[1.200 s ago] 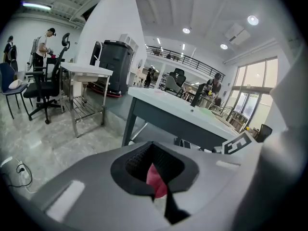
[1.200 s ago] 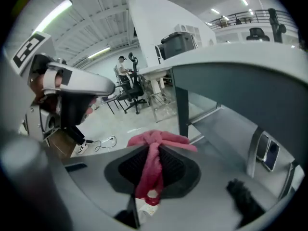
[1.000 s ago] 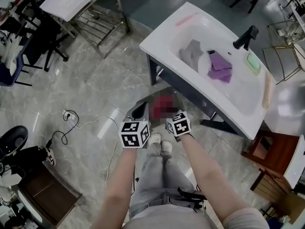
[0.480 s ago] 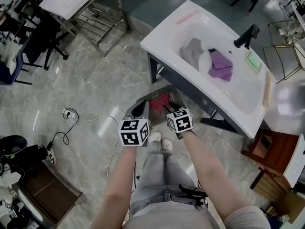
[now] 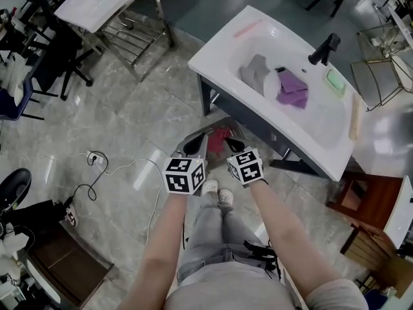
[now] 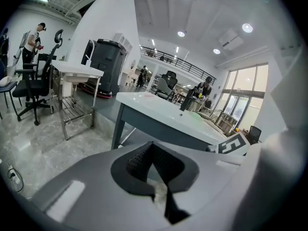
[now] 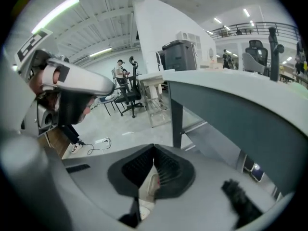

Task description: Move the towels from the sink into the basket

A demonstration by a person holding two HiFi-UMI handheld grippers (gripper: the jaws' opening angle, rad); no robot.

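Lifted a bit vs. a sec ago: L claw (image 5: 195, 144) & R claw (image 5: 233, 146), side by side just in front of sink (image 5: 213, 55). R jaws just snapped closed, clenched on nothing; L clenched too, empty. Grey towel (image 5: 253, 70), white towel (image 5: 271, 86) & purple towel (image 5: 292, 90) lying in sink, near tap (image 5: 322, 49). Red cloth (image 5: 219, 136) low in front of sink, btw claws; prob. in some container, too dim to tell.

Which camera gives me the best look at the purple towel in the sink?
Head view: it looks down into the sink, where the purple towel lies near a grey towel. Both gripper views sit low, seeing only the sink's edge, no towel.
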